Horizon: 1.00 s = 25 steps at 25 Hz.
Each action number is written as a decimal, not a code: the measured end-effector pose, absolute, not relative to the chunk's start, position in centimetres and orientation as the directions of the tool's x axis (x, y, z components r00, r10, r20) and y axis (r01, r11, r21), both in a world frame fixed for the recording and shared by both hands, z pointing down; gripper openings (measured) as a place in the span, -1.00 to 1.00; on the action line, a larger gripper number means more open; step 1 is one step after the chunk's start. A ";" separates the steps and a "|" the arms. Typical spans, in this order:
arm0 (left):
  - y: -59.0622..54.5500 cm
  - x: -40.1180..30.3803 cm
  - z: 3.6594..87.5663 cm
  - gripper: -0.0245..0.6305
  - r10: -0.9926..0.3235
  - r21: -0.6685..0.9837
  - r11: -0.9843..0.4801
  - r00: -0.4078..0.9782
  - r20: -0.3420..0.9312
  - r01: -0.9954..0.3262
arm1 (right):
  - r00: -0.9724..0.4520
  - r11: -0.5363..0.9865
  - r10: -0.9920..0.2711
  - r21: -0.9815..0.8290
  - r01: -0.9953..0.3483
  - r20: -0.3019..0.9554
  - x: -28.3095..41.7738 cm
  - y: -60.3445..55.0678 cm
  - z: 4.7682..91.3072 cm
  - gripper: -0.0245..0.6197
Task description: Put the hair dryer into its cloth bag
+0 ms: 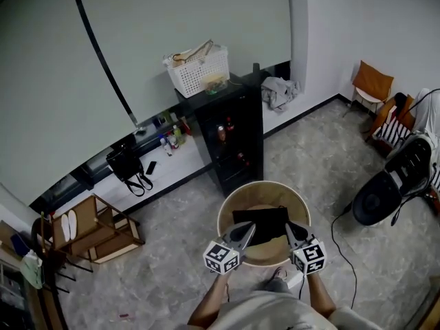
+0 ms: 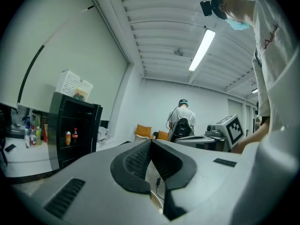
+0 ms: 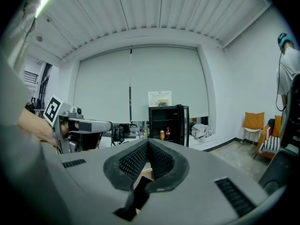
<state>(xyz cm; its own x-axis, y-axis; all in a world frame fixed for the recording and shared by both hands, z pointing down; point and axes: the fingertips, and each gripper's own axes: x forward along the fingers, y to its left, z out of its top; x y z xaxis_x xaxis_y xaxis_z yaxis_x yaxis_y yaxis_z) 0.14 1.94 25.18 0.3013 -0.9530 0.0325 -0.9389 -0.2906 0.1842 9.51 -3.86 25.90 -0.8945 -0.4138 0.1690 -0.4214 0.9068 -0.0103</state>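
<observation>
- An indoor test or recording room in an office-like building, not a home.
- Far wall: wide grey roller blinds (image 1: 172, 33); ribbed ceiling with a strip light (image 2: 202, 49); grey stone-patterned floor (image 1: 309, 163).
- Sparse props: a black drinks cabinet (image 1: 230, 139) with a white basket (image 1: 199, 69) on top, and a low shelf of bottles (image 1: 172, 139) to its left.
- Far right: orange chairs (image 1: 372, 82).
- A second person (image 2: 182, 123) wears a backpack and head gear.

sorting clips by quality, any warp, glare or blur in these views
Head view: wall bows, evenly lit, cloth bag sharp. Left gripper view: heavy fisheye, black corners, ceiling light blown out. Right gripper view: same fisheye, ceiling slats curve, black cabinet crisp.
</observation>
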 end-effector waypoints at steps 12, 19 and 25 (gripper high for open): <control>11.4 1.5 24.4 -0.83 -0.942 0.187 -0.331 0.337 0.000 -0.925 | -0.867 0.880 -0.470 0.008 -0.476 0.164 11.3 7.3 25.2 -0.84; 14.3 4.9 24.7 -0.83 -0.926 0.198 -0.372 0.379 -0.003 -0.907 | -0.837 0.851 -0.518 0.002 -0.526 0.180 14.9 10.9 25.7 -0.84; 15.1 6.6 24.6 -0.83 -0.914 0.199 -0.398 0.406 -0.002 -0.895 | -0.817 0.833 -0.545 0.010 -0.553 0.188 16.5 11.9 25.7 -0.84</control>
